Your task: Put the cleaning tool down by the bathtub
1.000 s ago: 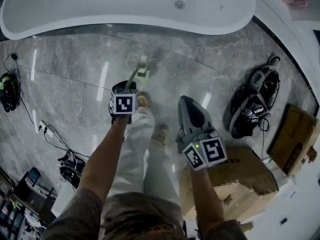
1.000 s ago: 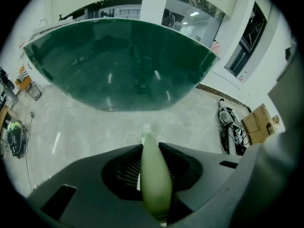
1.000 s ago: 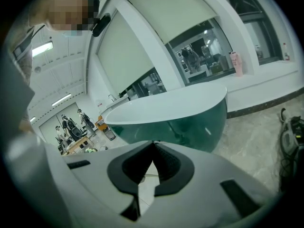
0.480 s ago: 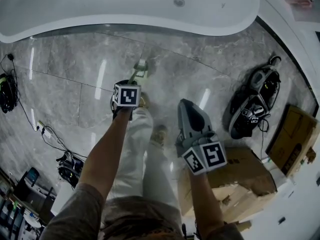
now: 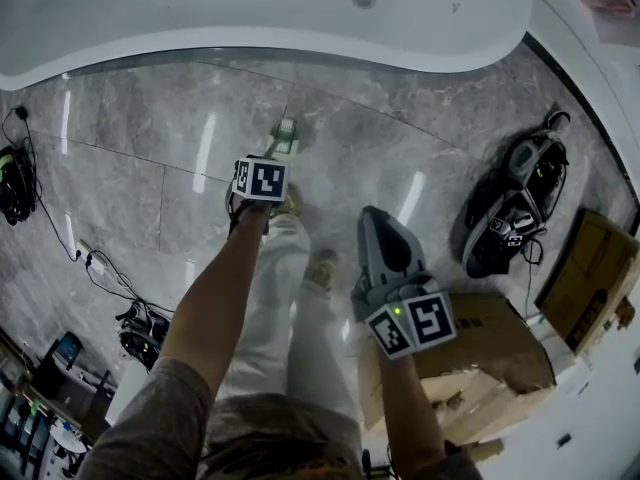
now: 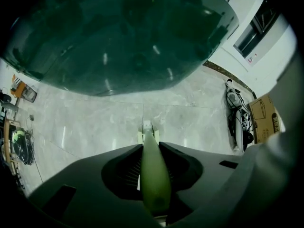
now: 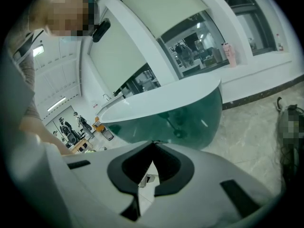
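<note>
- Shifted since a second ago: left claw [image 6: 151, 145], now higher in the head view and closer to the bathtub [image 5: 250, 13]; right claw [image 7: 153, 144] much where it was.
- Left claw pointing straight down, clamped on the pale green handle of the cleaning tool [image 6: 153, 175]; small whitish head at the tool's far end, low by the floor [image 5: 130, 138], contact with it not clear.
- Tool head just short of the bathtub's curved wall, over the strip of floor along the tub's near edge.
- Right claw pressed together with nothing between, tilted toward the tub from beside the person's pale trousers [image 5: 270, 308].
- Open floor wide to the left of the tool and ahead of it up to the tub.
- Tighter on the right: black gear [image 5: 510, 213] lying near the floor's right edge, cardboard boxes [image 5: 490, 343] toward the lower right corner.
- Cables [image 5: 100, 268] trailing along the floor's left edge, well apart from the tool.
- Floor of grey veined marble slabs, polished, streaked with light reflections, thin joints between slabs.
- Bathtub freestanding, smooth and rounded; white rim and inside, glossy dark teal outer wall in both claw views.
</note>
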Demonstrator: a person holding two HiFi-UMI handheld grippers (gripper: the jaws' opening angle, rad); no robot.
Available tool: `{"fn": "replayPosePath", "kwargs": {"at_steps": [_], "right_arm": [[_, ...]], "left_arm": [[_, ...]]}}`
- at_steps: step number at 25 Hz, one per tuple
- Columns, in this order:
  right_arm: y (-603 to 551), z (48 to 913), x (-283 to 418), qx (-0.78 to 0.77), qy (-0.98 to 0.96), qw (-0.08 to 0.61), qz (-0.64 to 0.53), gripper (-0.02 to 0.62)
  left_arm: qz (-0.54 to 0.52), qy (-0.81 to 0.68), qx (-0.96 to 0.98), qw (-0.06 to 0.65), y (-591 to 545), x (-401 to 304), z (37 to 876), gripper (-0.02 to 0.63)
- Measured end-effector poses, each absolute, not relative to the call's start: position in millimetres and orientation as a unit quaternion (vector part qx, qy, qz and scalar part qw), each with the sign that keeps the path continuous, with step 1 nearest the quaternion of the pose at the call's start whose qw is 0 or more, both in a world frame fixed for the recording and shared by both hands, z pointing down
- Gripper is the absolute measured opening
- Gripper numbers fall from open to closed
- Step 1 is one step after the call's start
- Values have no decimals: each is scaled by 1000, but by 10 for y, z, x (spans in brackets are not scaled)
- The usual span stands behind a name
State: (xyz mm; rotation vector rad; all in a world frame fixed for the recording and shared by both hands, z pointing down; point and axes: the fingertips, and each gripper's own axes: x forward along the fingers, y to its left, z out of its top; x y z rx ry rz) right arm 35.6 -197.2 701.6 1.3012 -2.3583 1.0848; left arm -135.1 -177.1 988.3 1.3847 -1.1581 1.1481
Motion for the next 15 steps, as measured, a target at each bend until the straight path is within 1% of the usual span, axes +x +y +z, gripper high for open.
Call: {"fn": "replayPosePath", "kwargs": {"at_steps": [5, 15], "right_arm": [[-2037, 7027, 419, 452, -804, 114, 371, 0], [-2018, 6964, 375, 446, -807, 112, 371, 0]], "left_arm": [[489, -462, 573, 468, -1843, -1291, 9910, 107], [490, -465, 570, 467, -1765, -1297, 9842, 110]]}}
